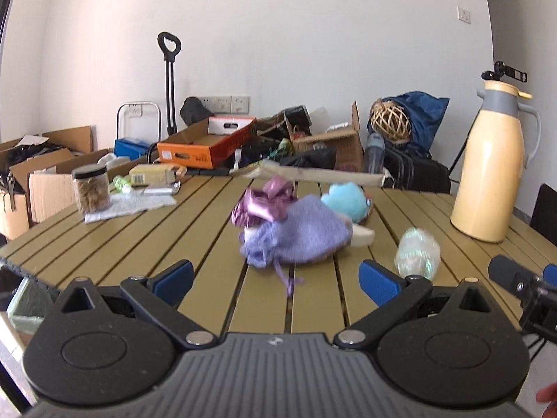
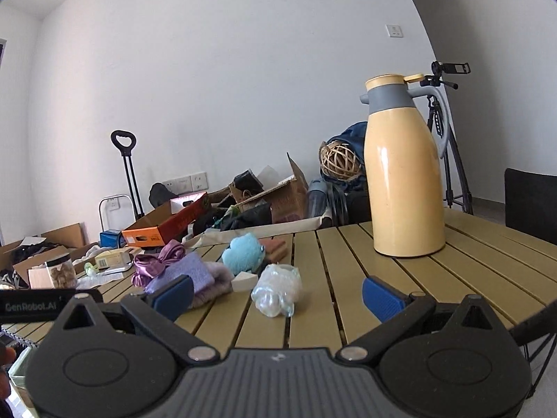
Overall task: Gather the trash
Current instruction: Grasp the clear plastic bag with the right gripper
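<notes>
The crushed clear bottle (image 2: 277, 289) lies on the surface near its front edge, straight ahead of the right tool (image 2: 277, 295) and off to the side of the left tool (image 1: 276, 279); both tools are spread wide and hold nothing.

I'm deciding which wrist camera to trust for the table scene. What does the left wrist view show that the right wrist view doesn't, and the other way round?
Only the left wrist view shows the right gripper entering at its right edge.

Only the right wrist view shows the tripod legs behind the yellow thermos jug, and the brown block beside the blue plush toy.

Both show the slatted table, the crumpled clear plastic bottle, the purple drawstring pouch, the purple ribbon and the snack jar. Each view's own fingers are open and hold nothing.
</notes>
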Demonstrator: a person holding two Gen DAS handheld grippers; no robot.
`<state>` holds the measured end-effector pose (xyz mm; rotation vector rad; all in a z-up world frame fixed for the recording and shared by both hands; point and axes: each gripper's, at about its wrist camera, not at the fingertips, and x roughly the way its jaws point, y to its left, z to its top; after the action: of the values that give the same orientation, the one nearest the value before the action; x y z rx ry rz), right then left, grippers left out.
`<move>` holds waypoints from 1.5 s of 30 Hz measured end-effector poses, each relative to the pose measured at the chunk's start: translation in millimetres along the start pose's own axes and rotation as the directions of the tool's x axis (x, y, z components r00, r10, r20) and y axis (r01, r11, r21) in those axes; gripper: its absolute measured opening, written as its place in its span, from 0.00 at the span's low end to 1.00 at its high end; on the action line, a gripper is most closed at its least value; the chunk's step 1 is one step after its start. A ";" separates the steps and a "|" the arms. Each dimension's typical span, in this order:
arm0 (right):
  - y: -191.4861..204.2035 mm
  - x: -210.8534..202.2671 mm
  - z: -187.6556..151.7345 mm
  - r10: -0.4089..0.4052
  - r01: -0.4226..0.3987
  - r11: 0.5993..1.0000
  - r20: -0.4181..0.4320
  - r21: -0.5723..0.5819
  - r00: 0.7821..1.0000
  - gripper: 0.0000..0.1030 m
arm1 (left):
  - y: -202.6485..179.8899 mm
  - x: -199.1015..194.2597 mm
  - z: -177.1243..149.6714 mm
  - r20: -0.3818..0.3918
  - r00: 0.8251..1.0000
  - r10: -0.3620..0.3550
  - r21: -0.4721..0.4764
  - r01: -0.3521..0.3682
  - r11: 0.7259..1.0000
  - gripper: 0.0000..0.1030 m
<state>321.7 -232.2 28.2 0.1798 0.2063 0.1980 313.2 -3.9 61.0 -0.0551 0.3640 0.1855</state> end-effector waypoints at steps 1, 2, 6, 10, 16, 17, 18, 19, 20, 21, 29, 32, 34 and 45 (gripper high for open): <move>1.3 4.2 0.8 -0.001 0.001 1.000 -0.001 0.002 1.000 1.00 | -0.2 4.6 4.3 0.004 1.000 0.001 -0.004 -0.001 1.000 1.00; 1.2 9.8 2.0 -0.002 0.002 1.000 -0.003 0.002 1.000 1.00 | 0.3 9.1 8.1 0.008 1.000 0.001 -0.011 -0.001 1.000 1.00; 6.2 36.2 9.6 -0.033 0.033 0.999 -0.005 -0.036 0.999 1.00 | 2.8 31.5 21.4 0.009 1.000 -0.004 -0.037 0.004 0.999 1.00; 13.2 65.5 13.9 -0.063 0.061 0.996 -0.027 -0.066 0.998 1.00 | 5.1 54.6 32.3 0.001 1.000 -0.002 -0.035 0.002 0.999 1.00; 14.8 116.2 10.8 -0.114 0.111 0.993 -0.095 -0.037 0.989 1.00 | 5.9 90.7 42.5 -0.036 0.999 -0.023 -0.011 0.023 1.000 1.00; 14.7 123.4 9.1 -0.116 0.113 0.993 -0.113 -0.030 0.987 1.00 | 6.7 96.3 42.6 -0.045 0.999 -0.030 -0.010 0.029 1.000 1.00; 15.0 131.3 8.5 -0.121 0.119 0.993 -0.127 -0.025 0.984 1.00 | 7.5 101.2 42.4 -0.054 0.998 -0.037 -0.009 0.037 0.999 1.00; 15.7 138.6 7.9 -0.129 0.126 0.992 -0.141 -0.025 0.982 1.00 | 8.2 105.7 41.0 -0.061 0.997 -0.042 -0.009 0.041 0.999 1.00; 17.1 145.8 7.1 -0.135 0.132 0.991 -0.154 -0.028 0.979 0.99 | 8.6 109.6 39.7 -0.066 0.997 -0.042 -0.009 0.042 0.999 1.00; 18.3 150.3 5.8 -0.140 0.136 0.990 -0.166 -0.033 0.976 0.99 | 8.8 113.6 38.3 -0.071 0.997 -0.043 -0.008 0.043 0.999 1.00; 29.6 175.7 -11.4 -0.201 0.181 0.978 -0.223 -0.105 0.954 0.86 | 10.0 135.2 32.2 -0.116 0.991 -0.068 0.004 0.069 0.998 1.00; 30.3 179.4 -13.9 -0.209 0.187 0.976 -0.247 -0.110 0.946 0.79 | 12.7 139.6 28.9 -0.133 0.989 -0.067 0.011 0.069 0.998 1.00; 29.8 181.2 -13.2 -0.207 0.187 0.977 -0.256 -0.100 0.944 0.71 | 14.7 140.8 28.1 -0.139 0.988 -0.061 0.012 0.064 0.998 1.00; 19.9 173.6 -10.9 -0.130 0.128 0.991 -0.248 -0.024 0.960 0.38 | 19.7 142.3 25.9 -0.151 0.987 -0.055 0.010 0.058 0.998 1.00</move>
<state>482.4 -174.4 -10.6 0.1325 0.4668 0.0910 449.1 41.9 33.7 -0.0658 0.5143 0.1229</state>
